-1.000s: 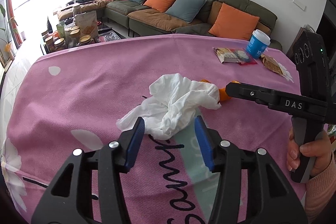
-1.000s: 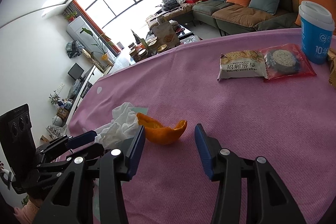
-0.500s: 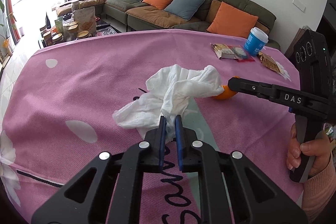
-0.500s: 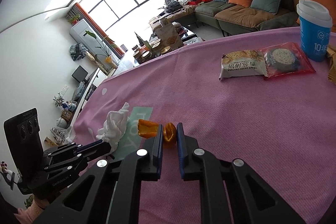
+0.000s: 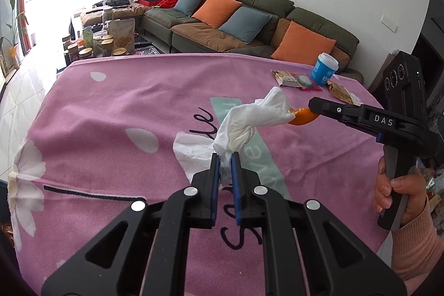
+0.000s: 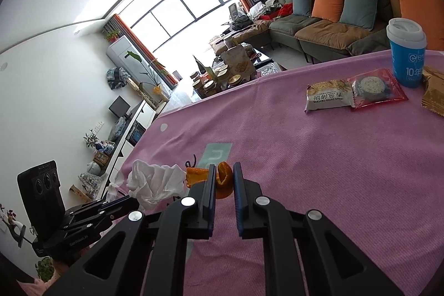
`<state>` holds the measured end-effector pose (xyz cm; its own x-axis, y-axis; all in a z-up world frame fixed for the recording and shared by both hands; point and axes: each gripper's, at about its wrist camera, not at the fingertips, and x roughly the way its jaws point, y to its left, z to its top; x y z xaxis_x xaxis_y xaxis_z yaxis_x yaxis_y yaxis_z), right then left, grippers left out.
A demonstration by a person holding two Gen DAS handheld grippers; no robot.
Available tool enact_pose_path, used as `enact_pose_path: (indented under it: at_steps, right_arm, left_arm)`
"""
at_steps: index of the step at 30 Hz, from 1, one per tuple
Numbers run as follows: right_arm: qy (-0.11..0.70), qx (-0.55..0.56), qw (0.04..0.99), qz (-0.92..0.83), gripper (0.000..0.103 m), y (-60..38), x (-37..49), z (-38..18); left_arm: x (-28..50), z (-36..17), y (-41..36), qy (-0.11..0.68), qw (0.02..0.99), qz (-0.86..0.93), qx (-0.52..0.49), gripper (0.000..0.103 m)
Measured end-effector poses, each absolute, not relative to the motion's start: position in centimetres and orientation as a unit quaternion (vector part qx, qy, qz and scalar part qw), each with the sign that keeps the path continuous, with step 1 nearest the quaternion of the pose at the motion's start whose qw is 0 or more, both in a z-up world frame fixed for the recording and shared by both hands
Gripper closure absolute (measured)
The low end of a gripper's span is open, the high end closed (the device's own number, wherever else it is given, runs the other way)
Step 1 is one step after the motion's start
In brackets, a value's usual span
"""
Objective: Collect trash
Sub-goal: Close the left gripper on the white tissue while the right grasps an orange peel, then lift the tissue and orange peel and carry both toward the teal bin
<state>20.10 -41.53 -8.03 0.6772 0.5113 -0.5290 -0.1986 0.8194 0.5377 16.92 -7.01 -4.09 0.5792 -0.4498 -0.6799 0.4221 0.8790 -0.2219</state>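
A crumpled white tissue [image 5: 249, 124] hangs lifted above the pink tablecloth [image 5: 111, 113], pinched at its lower end by my left gripper [image 5: 225, 160], which is shut on it. My right gripper [image 6: 224, 176] is shut on a curled orange peel [image 6: 223, 179], held just off the cloth. In the left wrist view the peel [image 5: 302, 117] shows at the tip of the right gripper [image 5: 312, 104], touching the tissue's far end. In the right wrist view the tissue [image 6: 155, 182] and the left gripper [image 6: 130, 203] sit to the lower left.
Snack wrappers [image 6: 355, 92] and a blue paper cup [image 6: 406, 54] lie at the far right of the table, with a gold wrapper [image 6: 433, 90] beside them. A sofa [image 5: 249, 18] and a cluttered low table [image 5: 108, 40] stand beyond the far edge. A hand [image 5: 399, 193] grips the right handle.
Both grippers went from open to shut, the left on the tissue and the right on the orange peel. Both have since lifted their pieces off the cloth.
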Motion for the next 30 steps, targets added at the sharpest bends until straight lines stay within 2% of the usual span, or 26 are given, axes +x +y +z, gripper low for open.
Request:
enact_pose_path:
  at_steps: [30]
  right_arm:
    - [0.341, 0.220, 0.867, 0.289, 0.093, -33.8, 17.0, -6.8]
  left_arm:
    - [9.7, -2.2, 1.9, 0.363, 0.910, -0.190, -0.063, 0.094]
